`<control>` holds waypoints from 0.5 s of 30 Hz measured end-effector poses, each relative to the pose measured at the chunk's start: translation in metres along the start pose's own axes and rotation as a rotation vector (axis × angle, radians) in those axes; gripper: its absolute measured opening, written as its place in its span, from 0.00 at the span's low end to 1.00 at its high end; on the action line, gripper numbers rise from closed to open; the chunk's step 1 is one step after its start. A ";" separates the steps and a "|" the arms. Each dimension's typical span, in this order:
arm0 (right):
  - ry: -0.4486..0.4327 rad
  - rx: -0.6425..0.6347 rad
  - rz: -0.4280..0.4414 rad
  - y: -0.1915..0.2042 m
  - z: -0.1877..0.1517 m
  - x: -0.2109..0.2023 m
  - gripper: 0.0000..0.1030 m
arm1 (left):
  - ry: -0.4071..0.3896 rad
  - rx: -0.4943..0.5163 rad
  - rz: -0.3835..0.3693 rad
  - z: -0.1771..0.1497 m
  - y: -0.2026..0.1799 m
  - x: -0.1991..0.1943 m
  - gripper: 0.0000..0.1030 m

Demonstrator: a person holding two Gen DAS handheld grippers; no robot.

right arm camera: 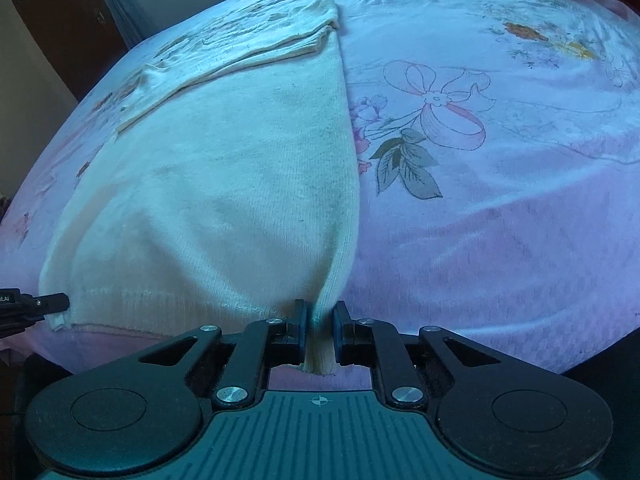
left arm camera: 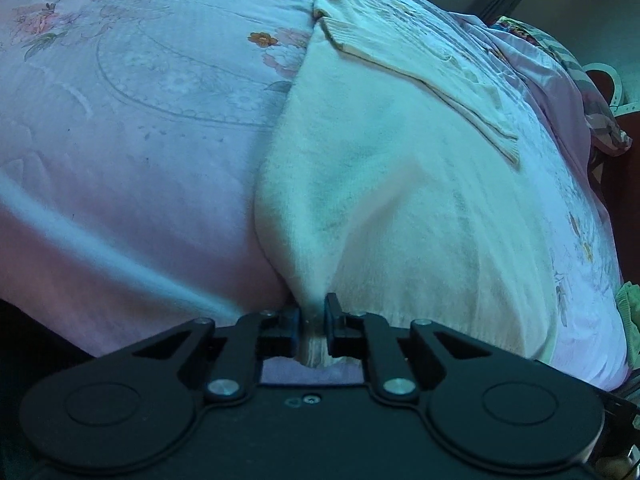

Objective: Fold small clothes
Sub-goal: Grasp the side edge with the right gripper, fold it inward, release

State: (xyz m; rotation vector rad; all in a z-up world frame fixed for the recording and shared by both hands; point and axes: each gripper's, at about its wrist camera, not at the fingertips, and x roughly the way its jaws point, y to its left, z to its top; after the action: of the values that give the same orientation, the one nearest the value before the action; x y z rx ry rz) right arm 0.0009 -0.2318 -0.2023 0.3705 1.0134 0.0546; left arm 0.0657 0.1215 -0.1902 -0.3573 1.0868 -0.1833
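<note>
A small cream knit sweater [left arm camera: 392, 184] lies spread on a pink floral bedsheet [left arm camera: 132, 152], with a sleeve folded across its far part. My left gripper [left arm camera: 313, 316] is shut on the sweater's near hem at its left corner. In the right wrist view the same sweater [right arm camera: 224, 184] lies flat, and my right gripper [right arm camera: 320, 316] is shut on its near hem at the right corner. The left gripper [right arm camera: 36, 306] also shows at the left edge, at the hem's other corner. The pinched cloth bunches between both pairs of fingers.
The bedsheet [right arm camera: 500, 208] covers the whole bed, printed with flowers and a ribbon [right arm camera: 444, 108]. A crumpled patterned cloth [left arm camera: 592, 92] lies at the bed's far right edge. A dark door and wall [right arm camera: 60, 20] stand beyond the bed.
</note>
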 end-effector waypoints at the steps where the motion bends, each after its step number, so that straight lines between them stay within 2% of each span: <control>1: 0.007 -0.004 0.002 0.001 0.000 0.000 0.11 | 0.004 0.004 0.000 0.000 -0.002 0.000 0.11; 4: 0.022 0.004 0.028 0.003 0.000 -0.001 0.10 | -0.003 -0.024 -0.024 0.002 -0.003 -0.004 0.08; 7: -0.003 0.013 0.047 0.004 0.004 -0.007 0.05 | -0.027 -0.027 -0.041 0.007 -0.005 -0.012 0.08; 11: -0.076 0.021 0.075 0.006 0.020 -0.022 0.05 | -0.070 -0.040 -0.070 0.024 -0.009 -0.022 0.08; 15: -0.150 0.022 0.094 0.011 0.053 -0.026 0.05 | -0.118 -0.026 -0.093 0.058 -0.021 -0.023 0.08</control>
State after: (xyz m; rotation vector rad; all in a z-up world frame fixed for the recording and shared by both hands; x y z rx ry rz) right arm 0.0333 -0.2413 -0.1525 0.4360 0.8486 0.0986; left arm 0.1071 0.1205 -0.1398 -0.4366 0.9578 -0.2283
